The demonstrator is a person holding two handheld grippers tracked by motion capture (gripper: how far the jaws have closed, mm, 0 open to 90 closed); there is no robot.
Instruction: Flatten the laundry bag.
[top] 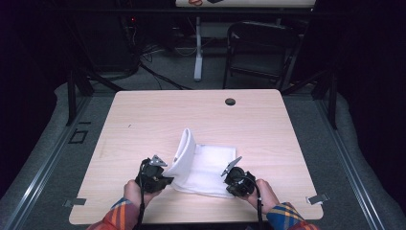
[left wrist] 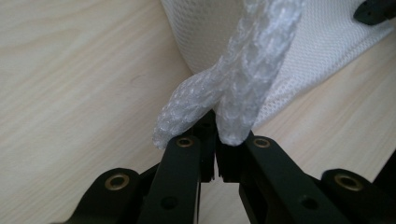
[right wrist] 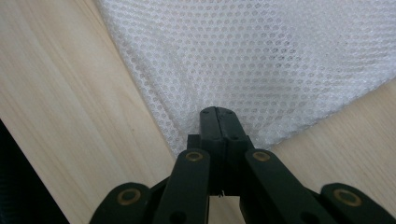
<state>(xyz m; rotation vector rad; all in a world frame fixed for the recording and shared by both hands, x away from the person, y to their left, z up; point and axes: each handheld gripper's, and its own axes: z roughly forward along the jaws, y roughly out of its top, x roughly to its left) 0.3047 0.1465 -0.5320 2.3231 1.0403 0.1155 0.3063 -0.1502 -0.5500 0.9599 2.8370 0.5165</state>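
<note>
Up close, the left tool (left wrist: 217, 140) has its two black jaws pinched together on a bunched corner of the white mesh cloth (left wrist: 243, 70), whose netted weave rises out of the clamp in a thick twisted fold. From that grip the cloth lifts off the surface (left wrist: 70, 84) and curves back toward its flat part, so in the high view the left tool (top: 163, 173) sits at the near left corner of the cloth (top: 206, 167) with a tall flap standing upright and arching away from the person.

The right tool (right wrist: 218, 123) is likewise closed tight, its jaws meeting on the edge of the cloth (right wrist: 261, 60) at a corner that lies low against the surface (right wrist: 56, 107); the honeycomb mesh spreads out flat beyond it. Seen from above, the right tool (top: 233, 171) is at the near right corner of the cloth.

Each tool is held by a hand with a plaid sleeve coming in from the near edge. The cloth lies in the near middle of the pale wooden surface (top: 143, 120), between the two tools. A small dark round hole (top: 230, 101) sits near the far edge of the surface, well apart from the cloth. Beyond it, a dark folding chair (top: 258, 48) stands on the floor.
</note>
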